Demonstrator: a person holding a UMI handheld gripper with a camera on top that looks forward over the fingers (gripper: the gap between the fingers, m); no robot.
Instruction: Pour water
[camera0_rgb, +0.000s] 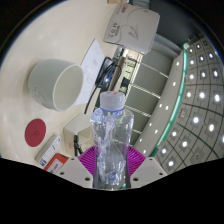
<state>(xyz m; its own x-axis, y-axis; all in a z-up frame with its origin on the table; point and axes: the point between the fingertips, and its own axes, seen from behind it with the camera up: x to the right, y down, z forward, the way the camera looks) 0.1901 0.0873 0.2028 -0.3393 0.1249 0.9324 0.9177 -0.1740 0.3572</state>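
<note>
Between the gripper's (112, 170) two fingers, a clear plastic water bottle (112, 140) stands up and away from the camera, its white cap (113, 100) at the far end. The magenta pads (89, 160) press against the bottle's lower body from both sides, so the tongs are pinching the bottle rather than standing spread around it.

Taking the bottle as the landmark: a white cup (57, 84) sits on the pale table (30, 55) to the bottle's left and somewhat beyond it, apart from it, its open mouth in plain sight. Nearer than the cup, on the same side, lies a round red disc (37, 131), and just beside the bottle's base a small white box (74, 126). Beyond the cap lie dark cables (107, 72) and a white device (133, 25).

The step in hand looks like carrying the bottle toward the cup, which I take to be the target. The cap appears to be on; if so, it must come off before anything can flow. To do this well, keep the squeeze firm but not crushing, since thin plastic buckles. Bring the neck over the cup's mouth before tilting, then tip slowly so the stream lands inside the rim and not on the cables behind.
</note>
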